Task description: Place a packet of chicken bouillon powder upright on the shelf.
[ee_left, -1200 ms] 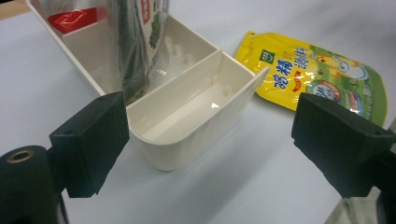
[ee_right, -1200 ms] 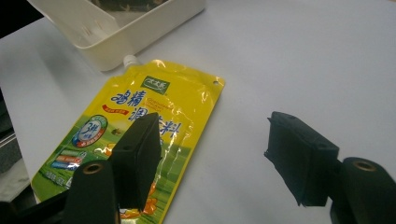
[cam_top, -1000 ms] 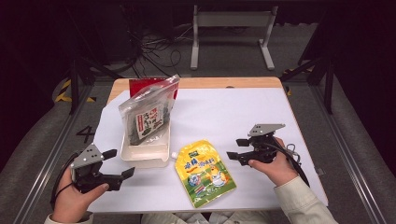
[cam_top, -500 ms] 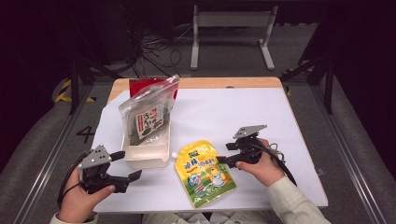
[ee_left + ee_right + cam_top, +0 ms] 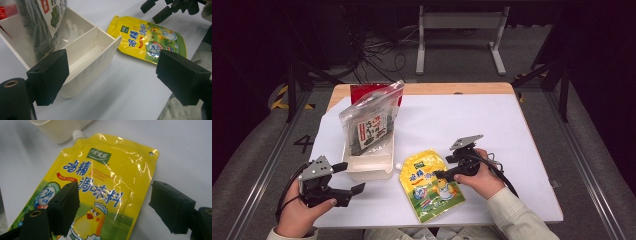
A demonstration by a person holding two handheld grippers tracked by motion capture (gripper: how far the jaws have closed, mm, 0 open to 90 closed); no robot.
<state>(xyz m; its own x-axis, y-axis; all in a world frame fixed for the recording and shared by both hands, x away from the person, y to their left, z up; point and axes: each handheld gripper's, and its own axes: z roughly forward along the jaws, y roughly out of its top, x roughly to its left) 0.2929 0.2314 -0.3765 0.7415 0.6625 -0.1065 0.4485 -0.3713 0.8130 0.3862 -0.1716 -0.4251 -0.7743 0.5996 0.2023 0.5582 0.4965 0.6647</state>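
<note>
A yellow spouted pouch (image 5: pixel 429 185) of chicken bouillon lies flat on the white table near the front edge. My right gripper (image 5: pixel 443 167) hovers just over the pouch's right side. In the right gripper view the pouch (image 5: pixel 105 177) lies beneath the right gripper (image 5: pixel 118 206). Its jaws have just been opening, and they stand wide apart with nothing pressed between them. My left gripper (image 5: pixel 352 177) is open at the front left, with nothing in it. In its own view the left gripper (image 5: pixel 115 75) faces the pouch (image 5: pixel 147 40) and a white tray (image 5: pixel 92 57).
The white divided tray (image 5: pixel 367 160) stands left of the pouch, its near compartment bare. A clear bag of dark seaweed (image 5: pixel 369 127) leans in its far part, with a red packet (image 5: pixel 362 92) behind. The pouch's spout (image 5: pixel 78 135) nearly touches the tray (image 5: pixel 60 127).
My right hand has moved left and down, from the bare table onto the pouch's right side, and its jaws stand wider. The left hand has hardly shifted.
</note>
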